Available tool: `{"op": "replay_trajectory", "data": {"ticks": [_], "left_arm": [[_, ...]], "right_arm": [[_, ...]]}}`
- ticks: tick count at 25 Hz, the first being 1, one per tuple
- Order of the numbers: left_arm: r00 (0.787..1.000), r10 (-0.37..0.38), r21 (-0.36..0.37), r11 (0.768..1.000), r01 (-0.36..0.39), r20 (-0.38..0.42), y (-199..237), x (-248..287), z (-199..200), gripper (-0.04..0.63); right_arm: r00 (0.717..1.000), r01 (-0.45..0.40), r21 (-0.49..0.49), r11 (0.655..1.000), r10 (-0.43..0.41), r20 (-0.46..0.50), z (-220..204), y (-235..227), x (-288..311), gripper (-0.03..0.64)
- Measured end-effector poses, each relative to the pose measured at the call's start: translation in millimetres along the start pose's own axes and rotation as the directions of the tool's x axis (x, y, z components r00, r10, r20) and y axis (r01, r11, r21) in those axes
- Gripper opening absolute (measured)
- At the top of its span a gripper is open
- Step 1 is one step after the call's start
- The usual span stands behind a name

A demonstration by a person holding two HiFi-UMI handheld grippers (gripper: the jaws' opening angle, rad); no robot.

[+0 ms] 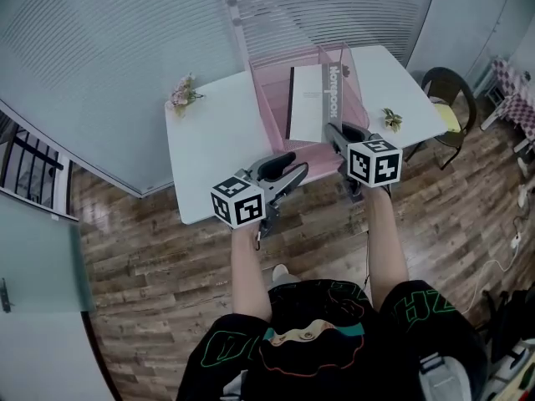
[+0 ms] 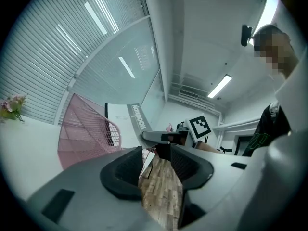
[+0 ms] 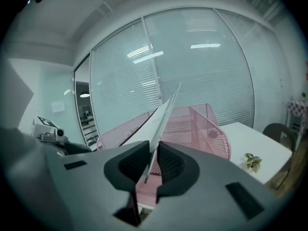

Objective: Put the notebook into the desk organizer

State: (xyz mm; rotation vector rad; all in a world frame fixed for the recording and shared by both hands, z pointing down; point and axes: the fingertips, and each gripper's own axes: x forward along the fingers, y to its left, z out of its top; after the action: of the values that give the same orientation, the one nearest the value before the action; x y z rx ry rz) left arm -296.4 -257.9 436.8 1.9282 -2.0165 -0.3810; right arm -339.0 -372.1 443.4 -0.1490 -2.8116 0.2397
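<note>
Glass walls [image 1: 125, 40] with blinds close off a room with a wooden floor [image 1: 142, 249], where a white table [image 1: 209, 149] stands. On it the notebook [image 1: 309, 103], white with a grey spine, stands tilted inside the pink mesh desk organizer [image 1: 269, 98]. In the head view it leans toward the organizer's 3 o'clock wall. Its near edge sits between the jaws of the right gripper [image 3: 154, 150], which reaches in from 5 o'clock. Those jaws stand only narrowly apart. The notebook lies against one pad and a sliver of pink mesh shows between it and the other, so they bracket the edge rather than pinch it. The left gripper [image 2: 156, 150] hovers at the table's near rim, at 7 o'clock of the organizer, its jaws wide apart with only the floor showing between them. A small pink flower sprig [image 1: 182, 92] lies on the table at 9 o'clock of the organizer, and a green sprig [image 1: 391, 119] at 3 o'clock. A dark chair [image 1: 447, 94] stands past the table's right end.
</note>
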Motion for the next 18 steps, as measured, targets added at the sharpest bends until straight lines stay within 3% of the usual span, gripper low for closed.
{"op": "replay_trajectory", "data": {"ticks": [4, 8, 13, 16, 18], "left_arm": [[0.998, -0.064, 0.012, 0.998, 0.064, -0.013, -6.9, 7.1, -1.4, 0.173], [0.993, -0.116, 0.013, 0.993, 0.116, -0.018, -12.0, 10.7, -5.2, 0.164], [0.99, -0.138, 0.011, 0.99, 0.138, -0.011, -12.0, 9.5, -4.3, 0.155], [0.99, -0.142, 0.004, 0.99, 0.142, -0.005, -7.5, 6.3, -3.8, 0.143], [0.99, -0.144, 0.001, 0.99, 0.144, -0.005, -5.6, 5.8, -2.3, 0.138]], "right_arm": [[0.99, 0.028, -0.149, 0.988, -0.047, -0.131, 2.5, 3.5, 10.7, 0.054], [0.964, 0.054, -0.313, 0.948, -0.131, -0.23, -2.4, 3.5, 19.5, 0.075], [0.934, 0.1, -0.467, 0.879, -0.245, -0.261, -2.1, 1.3, 22.3, 0.113], [0.909, 0.124, -0.531, 0.838, -0.31, -0.278, -2.7, -3.6, 23.4, 0.219], [0.911, 0.125, -0.537, 0.834, -0.312, -0.271, -2.2, -4.3, 25.6, 0.23]]}}
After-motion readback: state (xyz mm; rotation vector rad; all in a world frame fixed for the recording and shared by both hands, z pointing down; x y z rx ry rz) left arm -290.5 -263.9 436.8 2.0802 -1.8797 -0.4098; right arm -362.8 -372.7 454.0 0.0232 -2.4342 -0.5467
